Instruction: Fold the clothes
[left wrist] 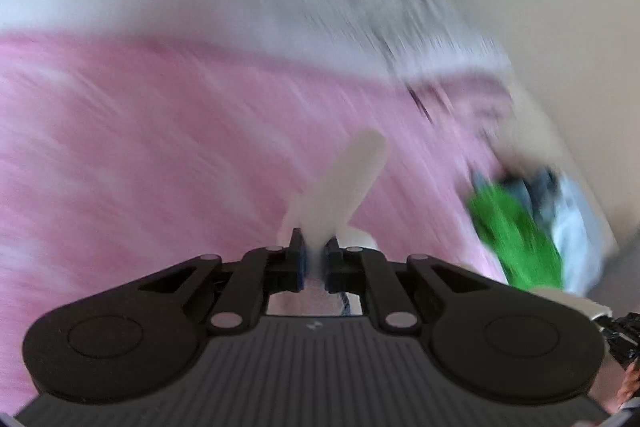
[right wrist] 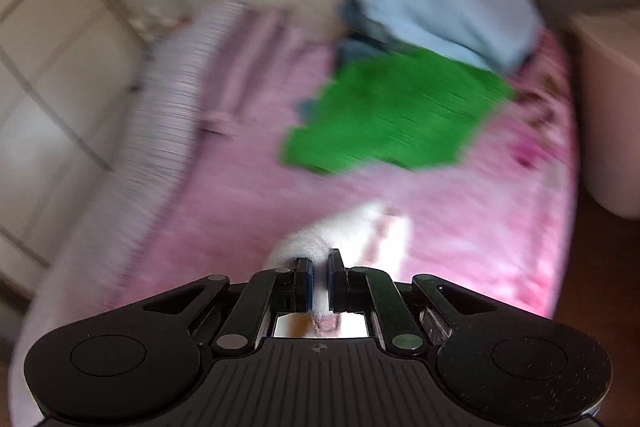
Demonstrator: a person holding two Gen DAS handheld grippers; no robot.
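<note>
L wrist view: L gripper (left wrist: 316,259) was pinched on a white cloth (left wrist: 344,183), pads nearly together w/ fabric between them. Cloth ran up and away from the tips, slightly to the right, long axis roughly along the fingers, free end above a pink blanket (left wrist: 160,147). So the cloth sat straight ahead of the L tips, already in hand, not on the bed. Green garment (left wrist: 516,235) lay well off to the right, near a pale blue piece; heavy blur, edges unclear.

R wrist view: R gripper (right wrist: 320,281) also clamped, white cloth (right wrist: 360,227) bunched between the pads and spilling fwd/right of the tips. Fabric showed thru the gap under the jaws too. Green garment (right wrist: 392,115) lay further ahead on the pink blanket (right wrist: 240,195), light blue pile (right wrist: 444,3) behind it, apart from the held cloth.

Key relation, judged: both hands likely held the same white piece, one part each, hanging between them; neither hand nearer. Next move probably turns on keeping that span taut. Blur prevents telling which edge or corner each had.
</note>
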